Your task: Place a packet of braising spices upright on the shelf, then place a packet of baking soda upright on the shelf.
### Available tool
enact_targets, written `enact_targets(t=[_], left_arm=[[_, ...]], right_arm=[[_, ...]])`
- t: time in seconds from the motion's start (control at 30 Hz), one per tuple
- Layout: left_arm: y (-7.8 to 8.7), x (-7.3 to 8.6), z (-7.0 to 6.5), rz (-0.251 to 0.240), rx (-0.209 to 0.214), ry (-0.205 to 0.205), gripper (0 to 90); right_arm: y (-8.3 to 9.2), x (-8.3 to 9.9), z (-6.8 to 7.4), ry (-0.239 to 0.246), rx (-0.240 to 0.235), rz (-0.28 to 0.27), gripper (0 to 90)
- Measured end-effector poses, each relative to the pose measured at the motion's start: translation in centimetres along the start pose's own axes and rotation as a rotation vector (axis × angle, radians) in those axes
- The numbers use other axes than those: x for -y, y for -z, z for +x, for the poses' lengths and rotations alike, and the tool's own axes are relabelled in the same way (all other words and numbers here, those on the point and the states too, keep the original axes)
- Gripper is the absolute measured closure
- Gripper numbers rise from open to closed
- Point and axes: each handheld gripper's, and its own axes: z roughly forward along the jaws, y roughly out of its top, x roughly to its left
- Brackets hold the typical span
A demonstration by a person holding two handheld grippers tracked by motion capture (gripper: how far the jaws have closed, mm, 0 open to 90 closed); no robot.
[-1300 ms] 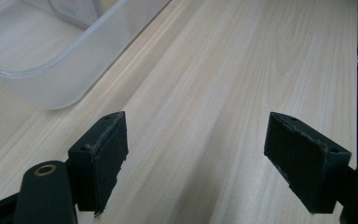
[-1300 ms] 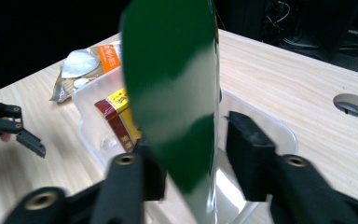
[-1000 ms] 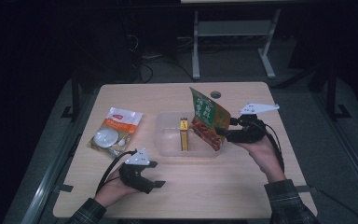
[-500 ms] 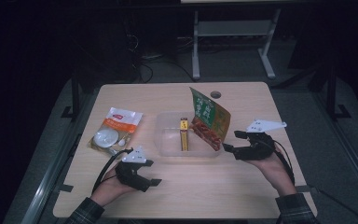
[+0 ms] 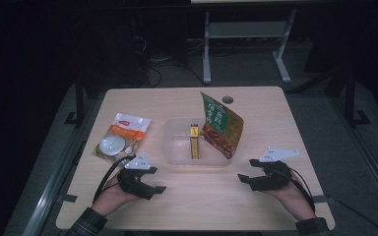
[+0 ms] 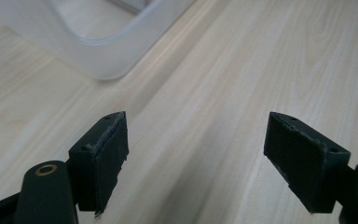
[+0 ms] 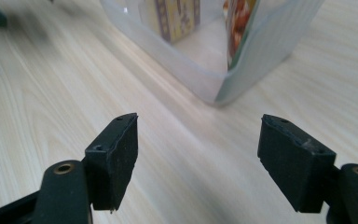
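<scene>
Green bag (image 5: 221,125): it is leaning in the clear tub (image 5: 174,147), beside the yellow box (image 5: 194,142). A second ago I was holding it up there.
Right claw (image 5: 246,178): I am pulling it back down to the worktop (image 5: 202,201). It has just been opening and is empty.
Left claw (image 5: 157,188): it is sitting open, holding nothing.
White bag (image 5: 120,137): it is waiting outside the tub, so I think it goes next.
</scene>
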Motion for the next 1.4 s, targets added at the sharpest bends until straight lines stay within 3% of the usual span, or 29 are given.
enact_targets(t=[0.1,0.33,0.37,0.43,0.57,0.63,0.67,0.8,0.93,0.97,1.17,1.4], left_arm=[[0.6,0.1,0.6,-0.011,-0.018,0.006,21.7],[2.1,0.5,2.0,-0.048,-0.079,0.062,21.7],[2.5,0.6,2.4,-0.046,-0.097,0.056,21.7],[3.2,0.9,3.3,-0.057,-0.138,0.092,21.6],[3.8,1.1,4.4,-0.052,-0.177,0.112,21.7],[4.4,1.3,5.8,-0.049,-0.225,0.145,21.6],[4.4,1.3,5.8,-0.049,-0.225,0.145,21.6],[5.1,1.4,7.8,-0.049,-0.294,0.170,21.3],[5.4,1.5,9.6,-0.063,-0.348,0.224,20.6],[5.6,1.4,10.5,-0.061,-0.381,0.246,19.0],[6.2,1.5,13.3,-0.063,-0.420,0.292,18.3],[6.1,1.9,17.0,-0.021,-0.476,0.355,18.3]], right_arm=[[0.1,0.8,0.1,-0.004,0.002,0.014,28.0],[0.8,2.4,0.0,-0.021,0.013,0.020,26.4],[0.9,2.5,0.0,-0.025,0.013,0.019,26.3],[1.1,3.0,-0.1,-0.033,0.017,0.025,26.2],[1.1,3.4,-0.2,-0.037,0.027,0.036,26.1],[1.2,3.6,-0.4,-0.047,0.028,0.044,26.1],[1.2,3.6,-0.4,-0.047,0.028,0.044,26.1],[0.9,3.7,-0.5,-0.037,0.035,0.054,25.9],[0.7,3.6,-0.4,-0.032,0.041,0.058,25.9],[0.7,3.6,-0.4,-0.030,0.041,0.060,25.8],[0.5,3.6,-0.5,-0.033,0.040,0.068,25.8],[0.5,3.6,-0.5,-0.039,0.040,0.070,25.8]])
